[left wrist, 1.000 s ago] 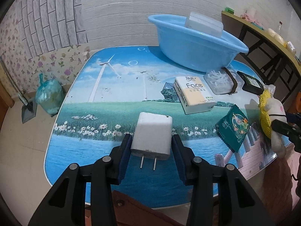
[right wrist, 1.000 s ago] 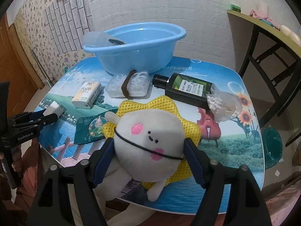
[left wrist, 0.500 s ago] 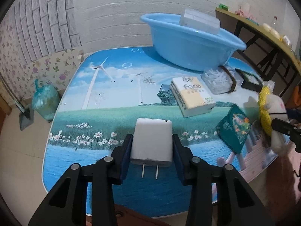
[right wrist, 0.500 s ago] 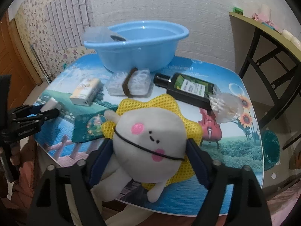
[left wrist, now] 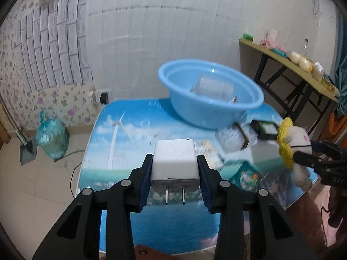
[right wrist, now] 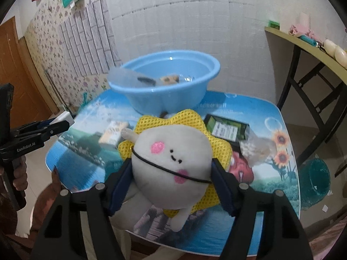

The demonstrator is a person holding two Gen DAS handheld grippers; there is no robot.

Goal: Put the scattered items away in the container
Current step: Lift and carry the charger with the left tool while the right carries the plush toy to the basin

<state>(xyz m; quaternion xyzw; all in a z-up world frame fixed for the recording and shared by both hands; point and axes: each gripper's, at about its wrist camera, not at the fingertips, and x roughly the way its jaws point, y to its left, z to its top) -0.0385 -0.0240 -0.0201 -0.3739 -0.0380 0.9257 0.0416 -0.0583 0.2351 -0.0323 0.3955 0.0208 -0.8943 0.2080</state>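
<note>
Both hands loaded, mid-carry twd the container. Left gripper (left wrist: 175, 174): fingers pinching a white charger (left wrist: 175, 166) by its sides, prongs pointing back at the cam, held up off the tabletop (left wrist: 112, 134). Right gripper (right wrist: 171, 179): fingers pinching a round plush toy (right wrist: 171, 162) w/ yellow mesh backing, also lifted clear. Below/beyond on the tabletop, not yet tidied: green packet (left wrist: 245, 176), tissue pack (right wrist: 112, 133), bagged white bits w/ brown band (left wrist: 233, 139), dark bottle w/ green label (right wrist: 226, 129), clear bag of cotton swabs (right wrist: 254, 148). Farthest: blue basin (left wrist: 208, 99) at the back of the tabletop, already holding a clear box and a few bits. Step in hand, I'd say, is transport. Next needs each load brought over the basin rim, then fingers spread to drop; prob one at a time so the hands don't crowd.
</note>
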